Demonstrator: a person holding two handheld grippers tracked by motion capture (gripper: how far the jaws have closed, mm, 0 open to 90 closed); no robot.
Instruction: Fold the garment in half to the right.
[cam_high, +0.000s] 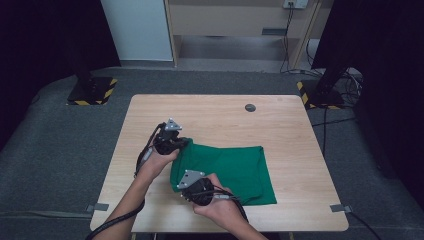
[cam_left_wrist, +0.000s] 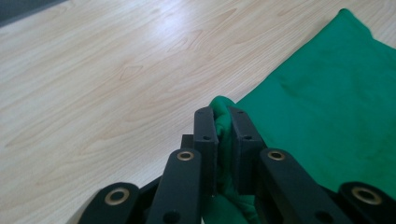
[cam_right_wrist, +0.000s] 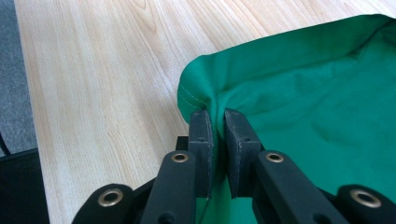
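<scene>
The green cloth (cam_high: 230, 170) lay folded on the wooden table (cam_high: 280, 130), spread over the near-centre of the top, toward six o'clock from the table's middle. Its left edge was bunched and lifted off the wood where I had both grippers on it; the rest lay flat out toward three o'clock.

My left gripper (cam_high: 181, 142) had the cloth's far-left corner, at about ten o'clock of the cloth. In the left gripper view its jaws stood narrow, pinched on a rolled tuft of green fabric (cam_left_wrist: 224, 140) that poked up between the pads (cam_left_wrist: 205, 135).

My right gripper (cam_high: 181, 187) held the near-left corner, at about eight o'clock of the cloth. In the right gripper view its jaws were likewise nearly closed, clamped on the hemmed edge (cam_right_wrist: 219, 112), with the stitched seam showing just at eleven o'clock of the pads (cam_right_wrist: 201, 135).

Outward from there, a small dark round disc (cam_high: 250, 107) sat on the table at twelve o'clock, well apart from the cloth. Grey carpet (cam_high: 55, 150) surrounded the table, with two black stands on striped bases (cam_high: 92, 90) at ten and two o'clock.
</scene>
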